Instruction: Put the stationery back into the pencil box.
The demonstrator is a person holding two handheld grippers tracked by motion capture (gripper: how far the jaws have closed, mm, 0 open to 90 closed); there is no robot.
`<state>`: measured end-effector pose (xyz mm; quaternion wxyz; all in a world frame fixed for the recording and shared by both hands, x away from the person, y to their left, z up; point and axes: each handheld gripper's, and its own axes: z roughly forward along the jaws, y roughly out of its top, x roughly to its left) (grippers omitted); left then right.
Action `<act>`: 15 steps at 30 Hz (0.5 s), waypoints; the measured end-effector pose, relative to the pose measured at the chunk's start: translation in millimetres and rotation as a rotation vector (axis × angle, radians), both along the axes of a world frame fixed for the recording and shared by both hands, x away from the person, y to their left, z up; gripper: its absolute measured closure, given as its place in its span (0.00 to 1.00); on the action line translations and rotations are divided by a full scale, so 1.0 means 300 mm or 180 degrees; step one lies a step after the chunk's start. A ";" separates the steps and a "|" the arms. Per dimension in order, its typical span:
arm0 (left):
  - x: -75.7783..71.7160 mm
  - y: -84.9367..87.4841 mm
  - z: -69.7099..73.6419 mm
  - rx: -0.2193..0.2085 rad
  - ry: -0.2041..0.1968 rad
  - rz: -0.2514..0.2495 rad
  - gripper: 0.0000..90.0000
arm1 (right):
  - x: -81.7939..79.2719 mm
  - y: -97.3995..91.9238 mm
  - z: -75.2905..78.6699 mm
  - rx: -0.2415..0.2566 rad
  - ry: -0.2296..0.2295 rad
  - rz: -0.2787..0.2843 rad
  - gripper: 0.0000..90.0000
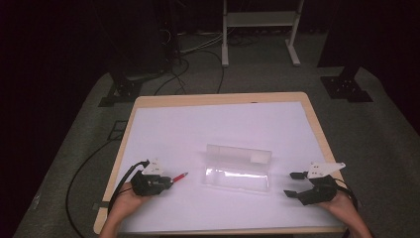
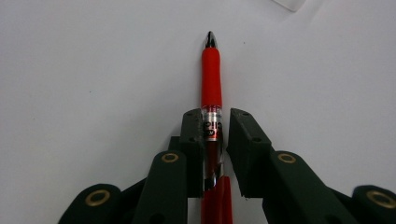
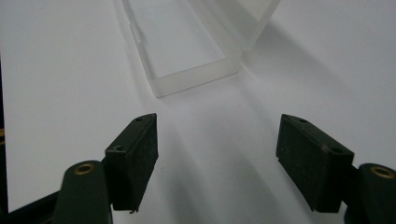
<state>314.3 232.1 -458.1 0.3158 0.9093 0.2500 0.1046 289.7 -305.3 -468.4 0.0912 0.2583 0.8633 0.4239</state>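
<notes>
Red pen (image 2: 211, 79), light, stiff and likely slippery, sits clamped mid-barrel in the left tongs (image 2: 214, 122); right tongs (image 3: 217, 154) gape apart, nothing between, facing the clear box (image 3: 187, 51).

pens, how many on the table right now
1. A red pen lies on the white sheet, gripped in the left gripper at the table's left, left of the open clear case. Nothing shows inside the case.
</notes>
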 end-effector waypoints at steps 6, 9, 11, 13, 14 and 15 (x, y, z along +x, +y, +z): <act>0.000 0.000 0.000 -0.0002 0.0010 -0.0010 0.87 | 0.002 -0.001 -0.003 -0.0003 0.0004 -0.0008 0.32; -0.002 -0.001 0.001 0.0012 -0.0011 -0.0014 0.87 | 0.002 0.001 -0.005 -0.0008 0.0003 -0.0004 0.32; -0.002 -0.002 0.001 0.0017 -0.0021 -0.0020 0.88 | 0.001 0.005 -0.006 -0.0004 0.0011 0.0009 0.32; -0.003 -0.001 0.002 0.0018 -0.0027 -0.0033 0.88 | 0.002 0.010 -0.009 -0.0026 0.0020 0.0021 0.32; -0.004 -0.002 0.004 0.0016 -0.0017 -0.0035 0.88 | 0.002 0.013 -0.011 -0.0033 0.0026 0.0031 0.32; -0.004 -0.002 0.004 0.0016 -0.0017 -0.0035 0.88 | 0.002 0.014 -0.011 -0.0038 0.0027 0.0035 0.32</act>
